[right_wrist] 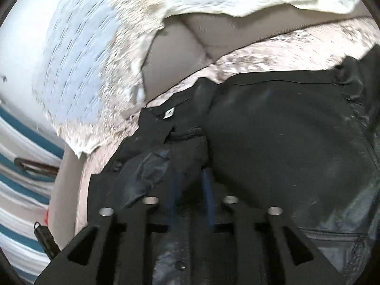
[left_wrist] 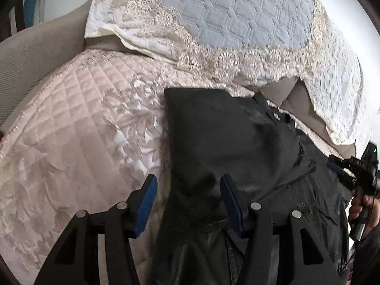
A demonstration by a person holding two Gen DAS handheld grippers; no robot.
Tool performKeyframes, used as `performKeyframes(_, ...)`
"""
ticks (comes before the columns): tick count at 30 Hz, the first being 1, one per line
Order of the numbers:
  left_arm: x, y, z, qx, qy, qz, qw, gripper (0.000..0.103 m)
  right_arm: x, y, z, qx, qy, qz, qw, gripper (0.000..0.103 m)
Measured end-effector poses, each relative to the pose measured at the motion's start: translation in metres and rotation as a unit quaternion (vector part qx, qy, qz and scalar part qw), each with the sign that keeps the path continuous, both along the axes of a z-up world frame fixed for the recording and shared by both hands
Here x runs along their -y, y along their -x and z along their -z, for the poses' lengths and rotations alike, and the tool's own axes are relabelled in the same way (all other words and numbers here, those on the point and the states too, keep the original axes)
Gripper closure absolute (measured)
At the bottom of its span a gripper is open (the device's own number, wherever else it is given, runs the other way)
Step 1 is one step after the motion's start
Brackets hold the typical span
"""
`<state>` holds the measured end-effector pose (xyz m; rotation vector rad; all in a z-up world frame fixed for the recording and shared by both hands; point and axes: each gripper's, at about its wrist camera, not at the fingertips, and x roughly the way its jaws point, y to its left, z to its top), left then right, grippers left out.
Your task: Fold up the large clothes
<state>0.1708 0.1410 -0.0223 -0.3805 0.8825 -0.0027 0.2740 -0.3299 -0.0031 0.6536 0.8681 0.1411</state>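
Only the left wrist view shows both tools: the left gripper (left_wrist: 187, 204) spread wide over the black jacket (left_wrist: 225, 137), one blue pad on the fabric, one off its edge over the pink quilted cover (left_wrist: 71, 123); far to its right, the right gripper (left_wrist: 342, 173) in a hand (left_wrist: 361, 206); the right wrist view shows the right gripper (right_wrist: 190, 190) clenched on a fold of jacket (right_wrist: 285, 130); a lace-edged throw (right_wrist: 95, 59) drapes beyond.

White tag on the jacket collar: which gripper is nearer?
Right. The right gripper grips the black jacket just below the white tag; the left gripper is open over the opposite edge.
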Motion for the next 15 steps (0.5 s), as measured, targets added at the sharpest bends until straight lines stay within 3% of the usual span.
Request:
performKeyframes(2, 0.000, -0.002, -0.007, 0.006, -0.004, -0.001, 1.0000, 0.046, 0.009, 0.000, 0.001, 0.007, -0.011, 0.004, 1.000, 0.042)
performKeyframes(6, 0.015, -0.008, -0.014, 0.013, -0.003, 0.020, 0.9997, 0.045, -0.002, -0.006, 0.000, 0.006, -0.014, -0.032, 0.999, 0.042)
performKeyframes(9, 0.032, -0.019, -0.012, 0.009, -0.013, 0.041, 0.9990, 0.045, -0.019, -0.025, 0.009, -0.018, 0.019, -0.077, 0.997, 0.042)
performKeyframes(11, 0.037, -0.030, -0.006, 0.000, -0.014, 0.043, 0.9990, 0.045, -0.029, -0.041, 0.027, -0.064, 0.046, -0.085, 0.993, 0.042)
performKeyframes(13, 0.035, -0.041, 0.001, -0.010, -0.027, 0.032, 0.9991, 0.045, -0.034, -0.048, 0.040, -0.086, 0.044, -0.089, 0.991, 0.059)
performKeyframes(14, 0.032, -0.046, 0.004, -0.016, -0.037, 0.024, 0.9989, 0.045, -0.034, -0.046, 0.038, -0.076, 0.040, -0.090, 0.992, 0.083)
performKeyframes(15, 0.027, -0.051, 0.008, -0.023, -0.044, 0.017, 0.9986, 0.045, -0.035, -0.043, 0.034, -0.067, 0.043, -0.090, 0.993, 0.092)
